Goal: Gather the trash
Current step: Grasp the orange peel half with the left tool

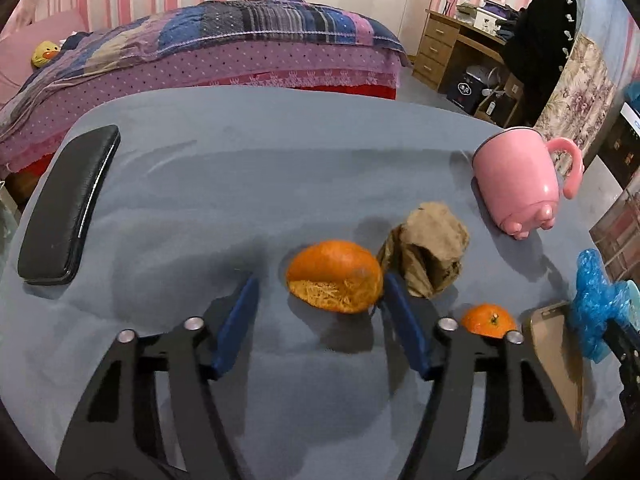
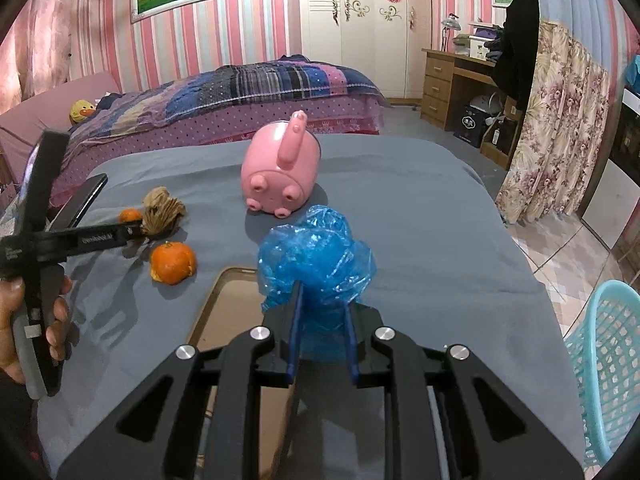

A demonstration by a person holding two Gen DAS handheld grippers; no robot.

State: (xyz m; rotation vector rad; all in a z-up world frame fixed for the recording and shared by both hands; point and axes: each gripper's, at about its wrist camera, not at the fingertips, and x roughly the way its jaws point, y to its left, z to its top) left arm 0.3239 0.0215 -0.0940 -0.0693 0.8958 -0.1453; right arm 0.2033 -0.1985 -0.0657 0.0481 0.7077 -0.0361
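My left gripper (image 1: 318,300) is wide open w/ orange peel (image 1: 335,282) mid-frame between the jaws. My right gripper (image 2: 322,312) is clamped on blue plastic bag (image 2: 316,256), center frame.

Small white lettering runs along the left gripper (image 2: 138,232) arm (too blurred to read), and nothing else carries legible text.

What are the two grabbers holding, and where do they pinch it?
The right gripper holds the blue bag, pinched at its lower bunched end. The left gripper holds nothing: it is open around the orange peel.
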